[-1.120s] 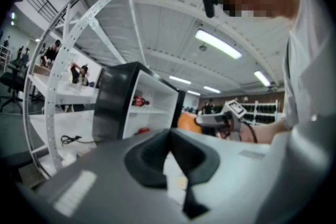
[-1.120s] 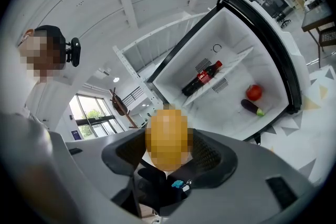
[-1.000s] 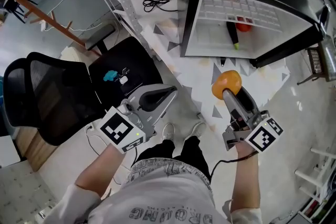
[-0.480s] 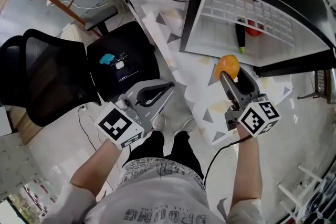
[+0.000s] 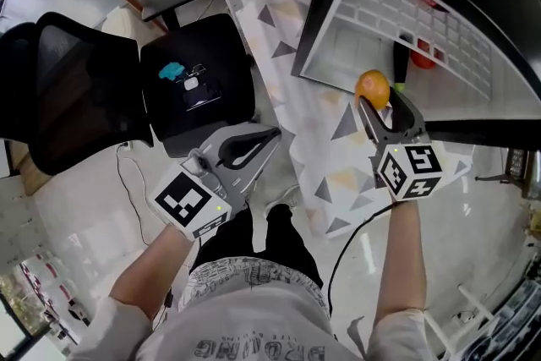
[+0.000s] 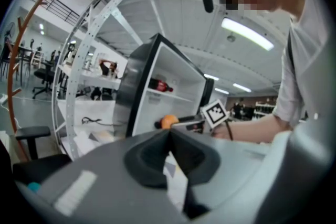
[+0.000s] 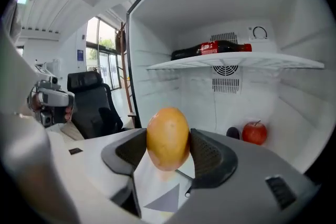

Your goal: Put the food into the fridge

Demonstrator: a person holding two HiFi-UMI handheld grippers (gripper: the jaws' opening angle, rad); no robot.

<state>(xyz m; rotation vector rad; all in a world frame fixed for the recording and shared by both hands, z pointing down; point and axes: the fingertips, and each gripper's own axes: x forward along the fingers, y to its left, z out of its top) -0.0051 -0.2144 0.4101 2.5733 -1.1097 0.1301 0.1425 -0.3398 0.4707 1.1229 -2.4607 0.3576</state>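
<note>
**Right gripper (image 7: 168,150) pinching an orange (image 7: 168,136) at the mouth of the fridge (image 5: 507,13)**

I am holding the orange between the two ribbed pads, which are pressing on its left and right flanks. The fruit is standing proud of them, so the grip is sitting on its lower half. That hold is making sense to me: a smooth, round fruit wants squeezing across its width, or it is going to roll out. From the head view, the right gripper is reaching toward the fridge's open front. The orange is just at the lower edge of the opening and, as far as I am judging, not yet inside.

Within the fridge, a cola bottle (image 7: 210,50) is lying on its side on the upper shelf (image 7: 273,62). A red apple (image 7: 254,132) is sitting on the compartment floor near the back wall, with a dark object (image 7: 232,134) I cannot identify just beside it. I am picking the floor in front of the apple as the likely spot for the orange, set low so it is not rolling.

My left gripper (image 5: 264,139) is hanging well away from the fridge, on the side toward the office chair (image 5: 68,89). Its jaws are pressed together at the tips with nothing between them. I am reading it as idle, since the fridge is already standing open and one fruit is needing only one gripper.
</note>
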